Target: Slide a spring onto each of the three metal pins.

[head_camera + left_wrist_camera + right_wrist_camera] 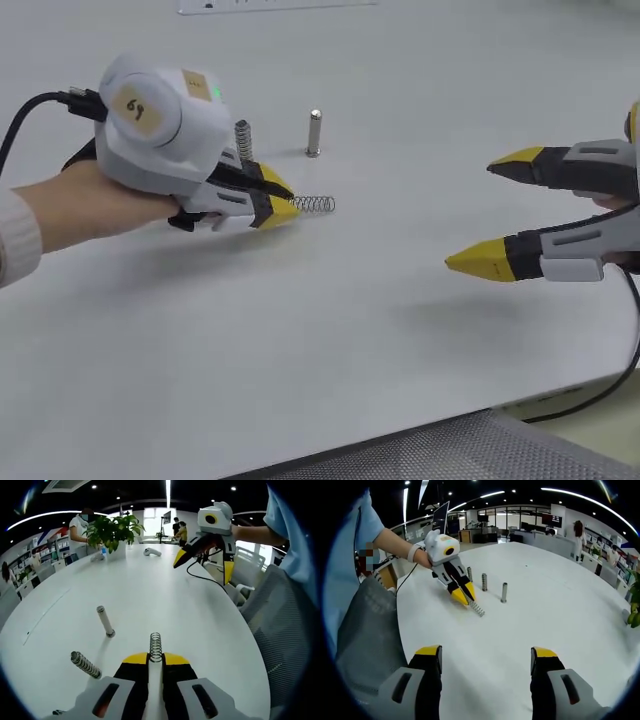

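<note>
1. Yellow tips of the right gripper (478,214) are nearest me. They are spread wide with nothing between them, and they hover above the white bench (330,340), well apart from the work.
2. Farther in, the left gripper (292,203) has its fingers pressed together on one end of a spring (315,204). The spring sticks straight out past the tips, roughly level and low over the bench.
3. That thin wire coil looks light and soft sideways. I'd guess it bows easily and could flick out under a hard squeeze. An end grip like this one leaves the far mouth free for a pin. A hold closer to the middle would steady it.
4. Beyond the fingertips and a little off to one side, a bare pin (314,133) stands upright, apart from the spring. I take it to be the one left to do.
5. Just beside the left fingers, a second pin (243,140) already wears a coil. A third pin (469,573) stands close against that gripper, too small to tell whether it has one.
6. The pins rise straight from the bench, in no tray or holder I can make out.
</note>
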`<state>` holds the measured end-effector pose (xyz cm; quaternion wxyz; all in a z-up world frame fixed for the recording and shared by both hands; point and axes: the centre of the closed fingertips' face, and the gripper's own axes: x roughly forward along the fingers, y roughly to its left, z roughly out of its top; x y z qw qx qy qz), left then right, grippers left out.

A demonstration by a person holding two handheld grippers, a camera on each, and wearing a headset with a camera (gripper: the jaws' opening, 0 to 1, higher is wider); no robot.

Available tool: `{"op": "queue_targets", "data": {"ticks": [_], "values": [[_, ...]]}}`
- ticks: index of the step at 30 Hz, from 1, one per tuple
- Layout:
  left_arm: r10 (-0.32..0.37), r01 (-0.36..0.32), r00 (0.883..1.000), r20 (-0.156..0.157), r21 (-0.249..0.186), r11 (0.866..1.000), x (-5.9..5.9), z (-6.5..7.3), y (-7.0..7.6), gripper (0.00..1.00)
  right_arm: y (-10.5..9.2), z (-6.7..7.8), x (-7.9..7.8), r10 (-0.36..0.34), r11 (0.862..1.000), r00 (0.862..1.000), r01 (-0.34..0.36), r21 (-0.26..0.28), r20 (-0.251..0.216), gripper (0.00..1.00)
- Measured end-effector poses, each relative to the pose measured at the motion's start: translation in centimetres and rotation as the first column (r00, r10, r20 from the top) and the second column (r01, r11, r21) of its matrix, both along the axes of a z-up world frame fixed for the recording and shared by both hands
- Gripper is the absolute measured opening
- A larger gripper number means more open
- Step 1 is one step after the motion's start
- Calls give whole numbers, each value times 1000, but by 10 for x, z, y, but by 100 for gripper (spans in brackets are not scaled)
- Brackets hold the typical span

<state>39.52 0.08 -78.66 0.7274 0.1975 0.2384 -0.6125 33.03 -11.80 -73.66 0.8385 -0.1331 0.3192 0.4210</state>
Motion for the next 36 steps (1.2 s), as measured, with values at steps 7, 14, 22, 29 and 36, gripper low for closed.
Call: {"op": "queue_targets", "data": {"ticks": [7,14,22,29,36], "values": [[-7,7,1000,9,-6,1000,-2,3,0,1,2,-2,0,6,1000,1000,-6,-1,-3,70],[-18,18,1000,16,-16,1000,-6,11,1,1,5,-3,0,15,1000,1000,-15,0,-5,70],[-45,46,999,31,-36,998,-16,26,2,1,9,1,2,36,999,999,-36,-1,1,69],[-76,78,996,48,-58,995,-31,42,4,1,21,5,4,93,996,996,-93,-3,12,68],[-94,99,993,64,-73,992,-48,56,7,1,35,6,1,152,988,988,-152,-4,14,67]]}}
